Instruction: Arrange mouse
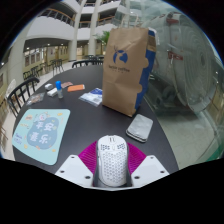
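The mouse (111, 160) was held between the two fingers of the gripper (112, 165), the magenta pads (88, 157) pressed against its flanks, so the claw was closed on it. It could not be told whether the mouse was lifted or resting on the table (80, 125); it sat just above the near edge of the dark round tabletop. The pick-up was judged to be done, while the placing was judged to be still ahead: the mouse mat (42, 134), lying to the left of the fingers and apart from them, was bare, and it was taken as the likely spot for the mouse.

The mouse was seen as a white, egg-shaped shell pierced all over with small holes, a honeycomb pattern, hard and light in look. The mat was flat, thin and rectangular with rounded corners, pale teal with a printed cartoon design. Beyond the fingers a brown paper bag (126, 70) stood upright, creased, with a blue logo. A grey soft pouch (140, 127) lay just ahead and to the right. The tabletop was smooth, dark and matte
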Tool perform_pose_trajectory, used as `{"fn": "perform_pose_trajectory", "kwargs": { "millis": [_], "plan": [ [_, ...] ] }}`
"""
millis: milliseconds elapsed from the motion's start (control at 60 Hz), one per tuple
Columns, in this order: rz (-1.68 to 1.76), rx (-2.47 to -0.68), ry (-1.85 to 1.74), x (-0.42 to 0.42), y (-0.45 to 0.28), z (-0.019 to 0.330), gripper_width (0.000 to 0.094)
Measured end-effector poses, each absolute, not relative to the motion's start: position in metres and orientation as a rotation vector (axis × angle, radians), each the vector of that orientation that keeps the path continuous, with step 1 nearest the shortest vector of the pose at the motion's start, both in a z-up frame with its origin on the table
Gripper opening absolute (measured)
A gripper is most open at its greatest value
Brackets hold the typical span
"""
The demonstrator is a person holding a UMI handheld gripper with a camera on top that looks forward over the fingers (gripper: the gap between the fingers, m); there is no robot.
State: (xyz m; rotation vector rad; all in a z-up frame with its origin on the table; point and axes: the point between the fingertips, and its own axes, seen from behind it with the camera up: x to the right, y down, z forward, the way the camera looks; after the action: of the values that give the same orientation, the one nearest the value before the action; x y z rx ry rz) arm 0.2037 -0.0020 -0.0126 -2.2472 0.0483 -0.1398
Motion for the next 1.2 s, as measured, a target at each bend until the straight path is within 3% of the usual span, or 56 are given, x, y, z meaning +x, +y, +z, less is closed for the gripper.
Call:
{"fn": "perform_pose_trajectory", "kwargs": {
  "millis": [67,200,283,333,400,533,650,717,867,950,983,1200],
  "plan": [
    [-0.147,-2.170,0.041,0.184,-0.001,0.022,0.0364],
    [-0.067,-1.978,0.091,0.110,0.015,0.127,0.0363],
    [-0.023,-1.935,0.080,0.046,0.028,0.155,0.0362],
    [-0.004,-1.953,0.055,0.013,0.046,0.149,0.0362],
    [0.009,-1.998,0.014,-0.039,0.044,0.115,0.0361],
    [0.007,-2.133,0.003,-0.069,0.058,0.044,0.0360],
    [0.018,-2.216,0.039,-0.076,0.061,0.006,0.0363],
    [-0.026,-2.262,0.032,-0.074,0.056,-0.016,0.0435],
    [-0.056,-2.247,-0.069,-0.075,0.055,-0.013,0.0572],
    [0.072,-2.261,-0.124,-0.087,0.037,-0.004,0.0872],
    [0.104,-2.245,-0.143,-0.089,0.026,0.004,0.0827],
    [0.181,-2.206,-0.178,-0.041,-0.072,0.031,0.0848]
  ]
}}
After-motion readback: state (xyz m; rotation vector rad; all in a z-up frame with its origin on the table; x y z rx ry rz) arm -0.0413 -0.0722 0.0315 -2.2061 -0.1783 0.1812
